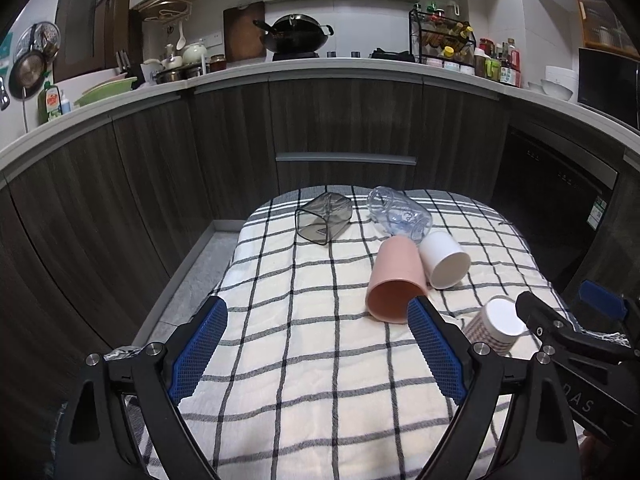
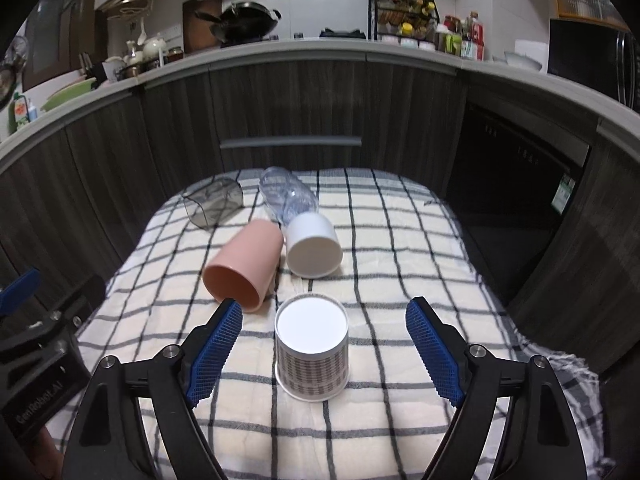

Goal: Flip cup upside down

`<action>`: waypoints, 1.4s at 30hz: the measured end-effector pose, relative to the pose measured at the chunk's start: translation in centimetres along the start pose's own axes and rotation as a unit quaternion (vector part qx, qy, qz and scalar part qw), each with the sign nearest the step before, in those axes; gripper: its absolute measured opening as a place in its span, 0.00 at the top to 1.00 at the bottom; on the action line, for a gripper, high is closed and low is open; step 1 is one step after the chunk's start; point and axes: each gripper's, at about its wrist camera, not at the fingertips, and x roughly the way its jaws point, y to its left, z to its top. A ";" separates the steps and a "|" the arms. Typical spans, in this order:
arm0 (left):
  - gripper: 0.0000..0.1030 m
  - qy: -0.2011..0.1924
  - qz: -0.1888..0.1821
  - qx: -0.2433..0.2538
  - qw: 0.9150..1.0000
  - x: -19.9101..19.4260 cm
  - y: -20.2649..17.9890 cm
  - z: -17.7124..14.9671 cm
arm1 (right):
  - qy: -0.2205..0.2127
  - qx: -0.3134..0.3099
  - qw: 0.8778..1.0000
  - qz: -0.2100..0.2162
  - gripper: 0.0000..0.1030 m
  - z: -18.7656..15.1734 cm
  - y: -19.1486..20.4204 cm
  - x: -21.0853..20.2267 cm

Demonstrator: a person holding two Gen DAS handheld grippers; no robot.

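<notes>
A patterned cup (image 2: pixel 312 354) stands upside down on the checked cloth (image 2: pixel 400 264), white base up, between the open fingers of my right gripper (image 2: pixel 324 344), which does not touch it. It also shows in the left wrist view (image 1: pixel 496 326), beside the right gripper (image 1: pixel 560 332). A pink cup (image 2: pixel 240 266) (image 1: pixel 396 280) and a white cup (image 2: pixel 314 248) (image 1: pixel 444 260) lie on their sides behind it. My left gripper (image 1: pixel 316 344) is open and empty over bare cloth, left of the pink cup.
A clear glass jar (image 1: pixel 400 216) and a smoky square container (image 1: pixel 324 218) lie on their sides at the far end of the cloth (image 1: pixel 304 320). Dark wood cabinets (image 1: pixel 344 120) and a countertop stand beyond. The left gripper's body shows at the left (image 2: pixel 44 340).
</notes>
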 end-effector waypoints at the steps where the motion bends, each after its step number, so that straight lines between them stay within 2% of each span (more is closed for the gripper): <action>1: 0.10 -0.001 0.000 0.001 1.000 -0.4 -0.1 0.2 | -0.004 -0.002 1.000 0.001 0.18 0.2 0.0 -0.5; 9: 0.10 -0.017 0.000 0.004 1.000 -4.3 -0.5 2.6 | -0.038 -0.006 0.999 0.012 0.18 2.5 -0.6 -5.2; 17: 0.10 -0.023 -0.015 -0.007 1.000 -8.4 0.0 5.0 | -0.034 -0.004 0.999 0.024 0.18 5.2 -0.5 -9.1; 25: 0.10 -0.024 -0.009 -0.004 1.000 -11.3 0.2 5.3 | -0.036 0.003 0.999 0.026 0.18 5.5 -0.6 -11.7; 32: 0.10 -0.046 -0.001 -0.005 0.999 -13.4 0.2 5.6 | -0.052 0.002 0.998 0.027 0.16 5.5 -0.7 -14.0; 42: 0.08 -0.055 0.000 -0.002 0.999 -14.2 0.4 5.6 | -0.063 0.004 0.998 0.025 0.14 5.5 -0.9 -15.3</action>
